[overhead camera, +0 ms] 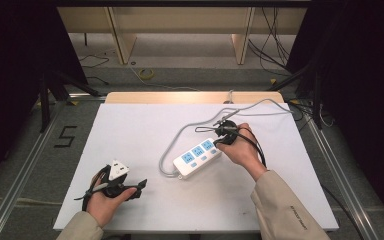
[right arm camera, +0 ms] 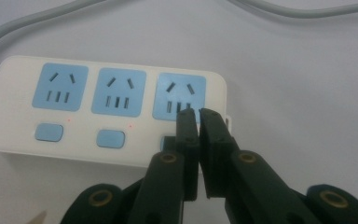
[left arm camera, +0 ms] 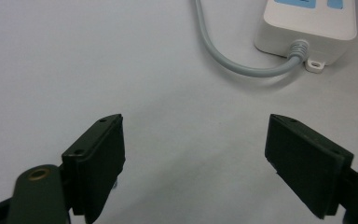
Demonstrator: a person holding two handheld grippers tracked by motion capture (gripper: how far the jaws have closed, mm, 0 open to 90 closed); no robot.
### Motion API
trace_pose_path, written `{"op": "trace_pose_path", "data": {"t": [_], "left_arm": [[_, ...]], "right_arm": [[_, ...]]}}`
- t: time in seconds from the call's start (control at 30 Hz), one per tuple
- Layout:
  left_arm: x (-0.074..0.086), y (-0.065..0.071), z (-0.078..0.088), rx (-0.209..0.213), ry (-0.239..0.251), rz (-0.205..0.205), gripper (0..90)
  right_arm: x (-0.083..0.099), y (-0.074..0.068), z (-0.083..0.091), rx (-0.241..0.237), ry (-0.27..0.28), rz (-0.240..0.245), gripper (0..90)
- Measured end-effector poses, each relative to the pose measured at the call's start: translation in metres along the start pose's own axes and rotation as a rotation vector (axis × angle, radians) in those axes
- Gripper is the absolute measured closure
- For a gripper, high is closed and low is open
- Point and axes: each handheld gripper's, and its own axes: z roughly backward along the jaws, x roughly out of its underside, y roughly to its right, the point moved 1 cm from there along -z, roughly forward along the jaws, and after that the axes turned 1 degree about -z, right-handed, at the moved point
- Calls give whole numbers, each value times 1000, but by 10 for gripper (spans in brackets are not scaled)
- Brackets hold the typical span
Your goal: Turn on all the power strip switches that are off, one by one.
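Work in hand: the third switch of a white plastic three-outlet power strip (right arm camera: pixel 107 109) with light-blue socket faces is judged to be the thing pressed or about to be pressed by the right gripper (right arm camera: pixel 197 112).

Place of the strip: it is seen lying flat on the white table sheet (overhead camera: pixel 140 130), right of centre, with its grey round cable (overhead camera: pixel 190 127) looping off its near-left end and away toward the back edge.

Long axis: the strip is laid on a diagonal in the high view, from near-left to far-right; the three light-blue rectangular push buttons (right arm camera: pixel 49 132) are ranged along the long edge that faces the person.

Right gripper: its jaws are drawn almost together with only a thin slit between them, and nothing is held. The tips are set over the rightmost socket face, with the third button partly hidden just beneath them; whether it is actually touched cannot be told.

Left gripper (left arm camera: pixel 193 154): its jaws are spread wide and nothing is held; it is kept low over bare sheet at the near-left.

Deciding relation: the strip's cable end is seen ahead of and to the right of the left gripper, well apart, while the right gripper is directly over the far-right end, so the right hand (overhead camera: pixel 240 150) is plainly the nearer.

Next move, judged: a short straight push downward is called for; a sideways slip onto the socket slots is the risk.
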Motion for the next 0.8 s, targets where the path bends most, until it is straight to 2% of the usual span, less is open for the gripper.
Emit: {"op": "trace_pose_path", "data": {"t": [0.2,0.37,0.8], "left_arm": [[0,1,-1,3,-1,3,198],[0,0,-1,4,-4,4,197],[0,2,-2,9,-11,-2,198]], "right_arm": [[8,4,7,-10,10,-11,855],[15,9,13,1,19,-9,826],[36,15,28,-4,47,-17,698]]}}
